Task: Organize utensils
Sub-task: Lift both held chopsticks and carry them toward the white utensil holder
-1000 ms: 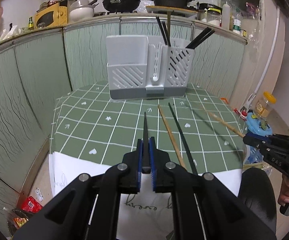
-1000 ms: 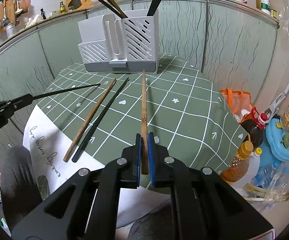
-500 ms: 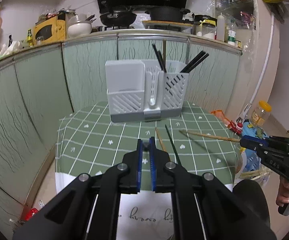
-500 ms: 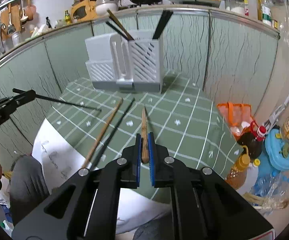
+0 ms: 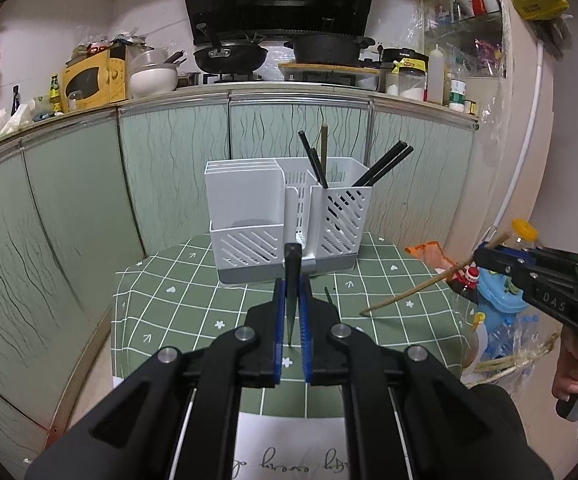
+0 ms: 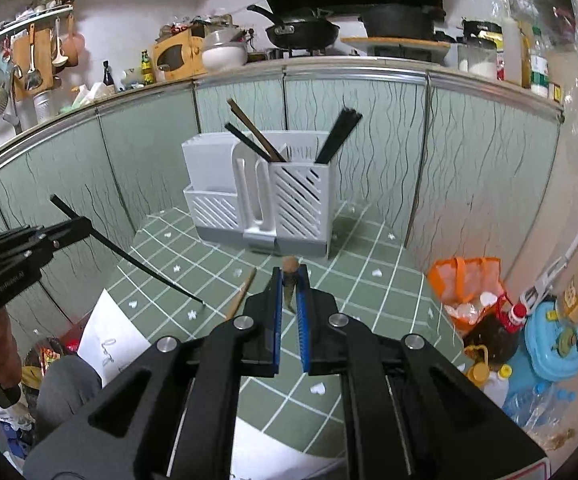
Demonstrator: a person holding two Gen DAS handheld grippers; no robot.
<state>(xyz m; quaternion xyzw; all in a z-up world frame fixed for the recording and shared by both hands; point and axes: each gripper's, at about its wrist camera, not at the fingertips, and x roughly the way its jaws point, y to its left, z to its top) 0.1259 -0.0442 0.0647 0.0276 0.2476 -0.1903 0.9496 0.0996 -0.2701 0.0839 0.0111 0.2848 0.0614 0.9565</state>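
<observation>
A white slotted utensil holder [image 5: 285,216] stands at the far side of the green checked table [image 5: 193,300]; several chopsticks stick out of it. It also shows in the right wrist view [image 6: 261,196]. My left gripper [image 5: 292,292] is shut on a black chopstick [image 5: 292,280], lifted and tilted up; it also shows from the right wrist view [image 6: 129,260]. My right gripper [image 6: 290,288] is shut on a wooden chopstick [image 6: 290,276], seen from the left wrist view [image 5: 421,288], raised above the table. A wooden chopstick [image 6: 243,292] and a black one [image 5: 329,296] lie on the table.
A white paper sheet [image 6: 109,340] hangs over the table's near edge. Bottles, an orange bag [image 6: 465,284] and a blue container [image 6: 553,344] crowd the floor to the right. Green cabinet doors [image 5: 89,200] close in behind the table.
Both grippers have lifted their chopsticks off the table and tipped them up, and both have risen, so the holder now looks lower and farther.
</observation>
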